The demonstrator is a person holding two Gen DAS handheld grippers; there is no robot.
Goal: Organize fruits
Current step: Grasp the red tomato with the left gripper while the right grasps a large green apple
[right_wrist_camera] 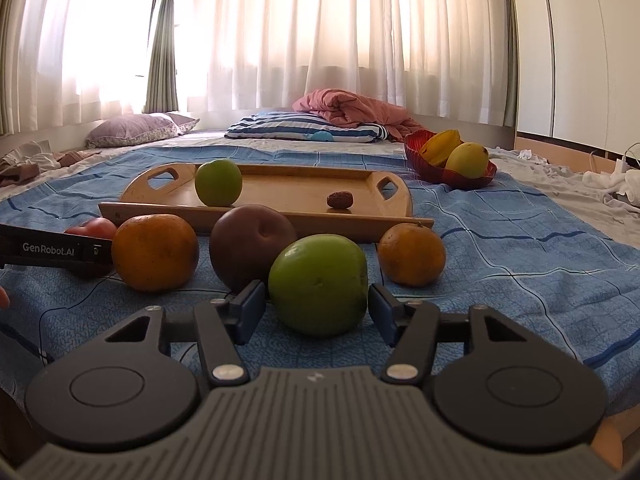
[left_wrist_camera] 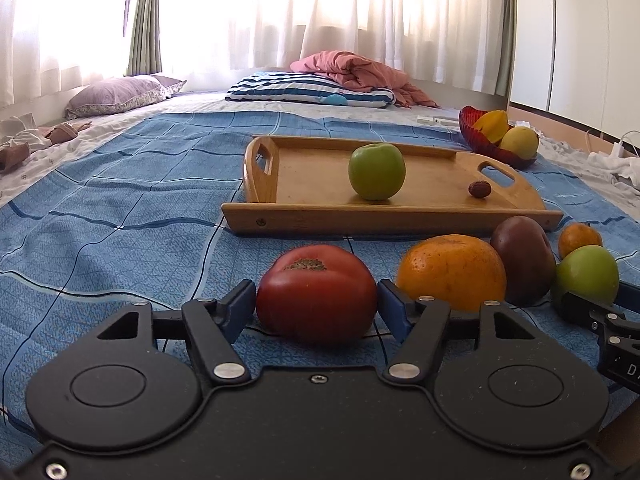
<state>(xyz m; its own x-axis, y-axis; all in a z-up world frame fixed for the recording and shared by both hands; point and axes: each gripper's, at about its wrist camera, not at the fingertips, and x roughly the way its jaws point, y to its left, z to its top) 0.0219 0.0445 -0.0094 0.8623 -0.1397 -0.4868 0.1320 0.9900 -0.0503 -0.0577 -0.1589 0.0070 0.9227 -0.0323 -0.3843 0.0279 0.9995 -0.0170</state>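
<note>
Two tools work side by side low over the blue quilted bed cover [left_wrist_camera: 120,200], each angled gently down at one fruit from the loose row before the wooden handled tray [left_wrist_camera: 400,216], which already carries a green apple [left_wrist_camera: 377,171] and a small wrinkled brown fruit [left_wrist_camera: 479,189], so it is likely the sorting spot. The left tool [left_wrist_camera: 316,306] is closed on the red tomato [left_wrist_camera: 316,292], pads against both flanks. The right tool [right_wrist_camera: 316,312] brackets the nearer green apple [right_wrist_camera: 319,284]; its left pad seems just clear, though the angle is poor.
</note>
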